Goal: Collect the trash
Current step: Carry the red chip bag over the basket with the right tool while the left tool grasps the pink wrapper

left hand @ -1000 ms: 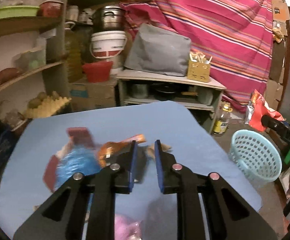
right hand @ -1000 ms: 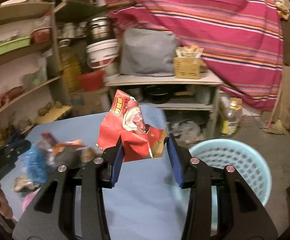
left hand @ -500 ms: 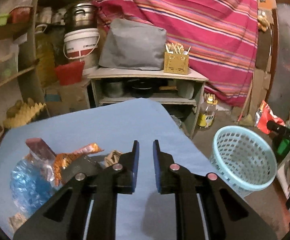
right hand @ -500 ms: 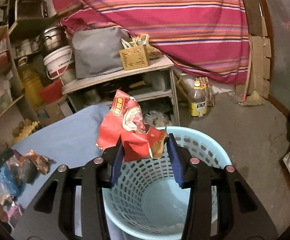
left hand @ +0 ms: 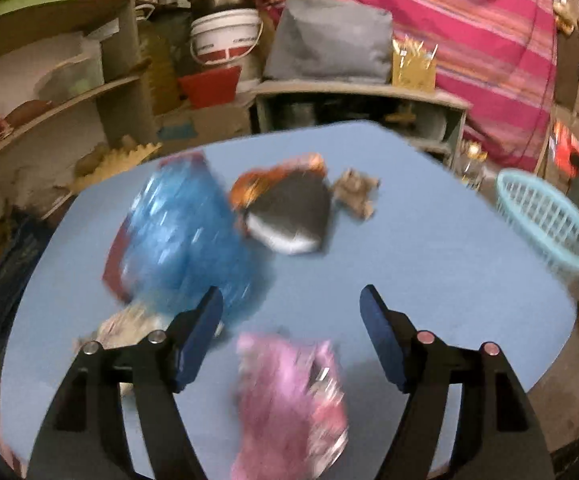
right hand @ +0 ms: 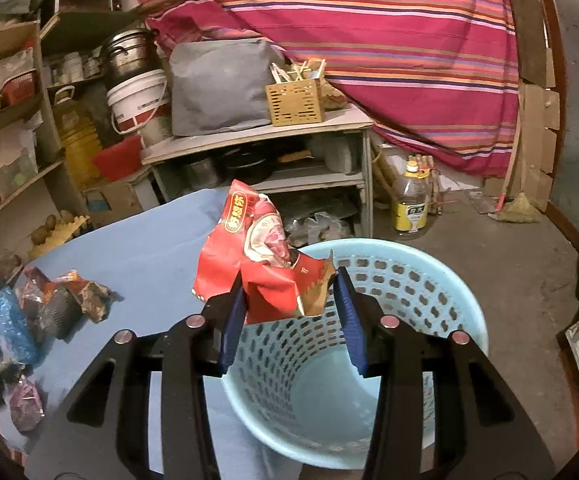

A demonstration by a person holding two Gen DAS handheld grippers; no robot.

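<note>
My right gripper (right hand: 289, 296) is shut on a crumpled red snack wrapper (right hand: 261, 264) and holds it above the near rim of a light blue plastic basket (right hand: 441, 304), which stands on the floor beside the blue table (right hand: 141, 256). My left gripper (left hand: 291, 312) is open over the table (left hand: 429, 248), with a pink wrapper (left hand: 289, 396) lying between its fingers. A blue plastic bag (left hand: 181, 236), a grey and orange wrapper (left hand: 289, 208) and a brown scrap (left hand: 355, 192) lie further ahead. The basket also shows in the left wrist view (left hand: 545, 220) at the right.
Wooden shelves (right hand: 5, 120) with pots, buckets and jars stand at the left. A low cabinet (right hand: 265, 140) with a grey bag and a wicker box stands behind the table. An oil bottle (right hand: 411, 204) stands on the floor. A striped cloth hangs behind.
My left gripper has opened and swung back over the trash pile, now above the pink wrapper. My right gripper has carried the red wrapper from over the table to over the basket.
</note>
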